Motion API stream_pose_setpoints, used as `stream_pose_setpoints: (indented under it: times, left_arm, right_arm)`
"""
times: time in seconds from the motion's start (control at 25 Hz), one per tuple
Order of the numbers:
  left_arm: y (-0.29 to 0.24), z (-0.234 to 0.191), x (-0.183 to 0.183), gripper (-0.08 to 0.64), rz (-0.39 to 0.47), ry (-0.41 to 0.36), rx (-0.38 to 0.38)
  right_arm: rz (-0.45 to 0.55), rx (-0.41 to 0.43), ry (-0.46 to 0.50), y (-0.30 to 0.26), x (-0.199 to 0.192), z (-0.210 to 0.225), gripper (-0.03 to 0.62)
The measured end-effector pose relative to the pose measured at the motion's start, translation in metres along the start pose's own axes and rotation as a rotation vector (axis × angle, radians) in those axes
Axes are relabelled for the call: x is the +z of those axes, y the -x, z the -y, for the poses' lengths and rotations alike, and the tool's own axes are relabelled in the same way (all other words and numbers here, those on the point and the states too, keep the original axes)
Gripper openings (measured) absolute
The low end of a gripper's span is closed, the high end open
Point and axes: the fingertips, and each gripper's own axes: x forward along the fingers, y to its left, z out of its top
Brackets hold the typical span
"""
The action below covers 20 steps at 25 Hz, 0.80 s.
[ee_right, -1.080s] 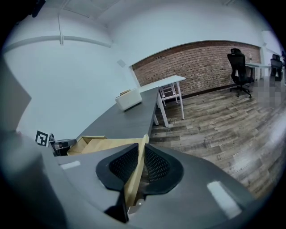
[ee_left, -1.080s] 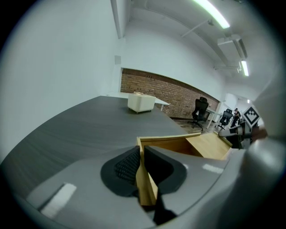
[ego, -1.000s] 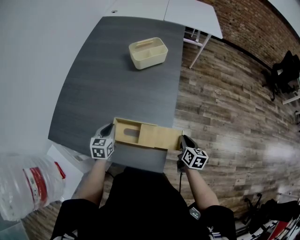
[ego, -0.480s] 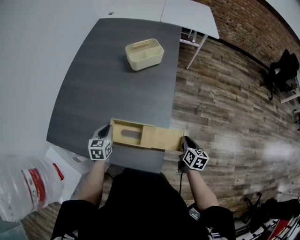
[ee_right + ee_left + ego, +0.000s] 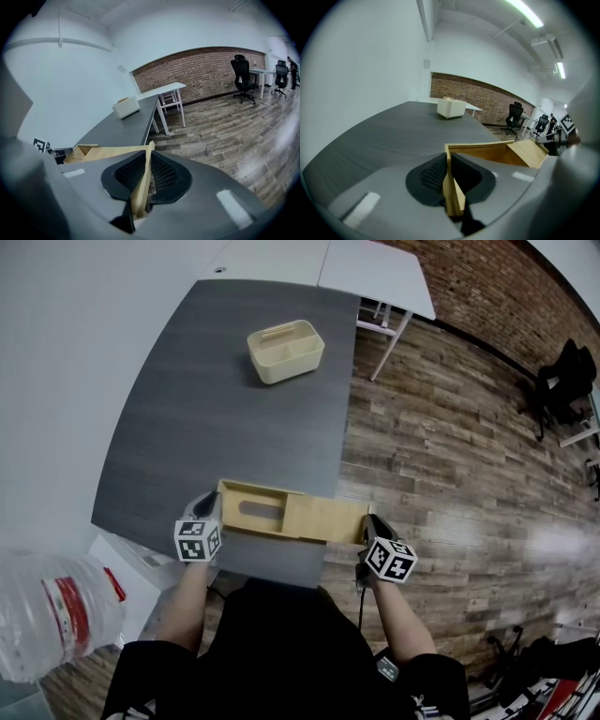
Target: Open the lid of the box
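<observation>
**Left gripper (image 5: 447, 161) and right gripper (image 5: 148, 159) on either end of the wooden box (image 5: 234, 512), sliding lid (image 5: 328, 517) partway out**

Got the left gripper pinched shut on the left end wall of the wooden box, pads (image 5: 432, 172) flat on both faces of that thin board. Same deal on the other side: right gripper squeezed onto the outer end of the sliding lid, board edge-on between the mesh pads. Parked along the near edge of the dark grey tabletop (image 5: 234, 418), close to its near right corner, with the lid poking out past the right edge over the wood floor (image 5: 450, 446). Left part of the box uncovered already, with a long rounded slot showing inside; right part under the lid. Off the near left corner, a big clear water jug (image 5: 56, 610) with a red label. Further up, toward the far edge and well apart from the box, spotted a cream caddy (image 5: 286, 351) with a divider down the middle. Just past the far right corner, a white table (image 5: 375, 268). Way at the back, a brick wall (image 5: 497, 287) and a couple of black office chairs (image 5: 241, 75).
</observation>
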Motion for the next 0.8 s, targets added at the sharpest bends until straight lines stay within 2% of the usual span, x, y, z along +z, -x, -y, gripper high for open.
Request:
stream_pose_setpoints:
  times: [0.8]
  left_arm:
    - [0.001, -0.002, 0.0, 0.028, 0.001, 0.008, 0.012]
  right_arm:
    - [0.032, -0.057, -0.032, 0.007, 0.003, 0.023, 0.034]
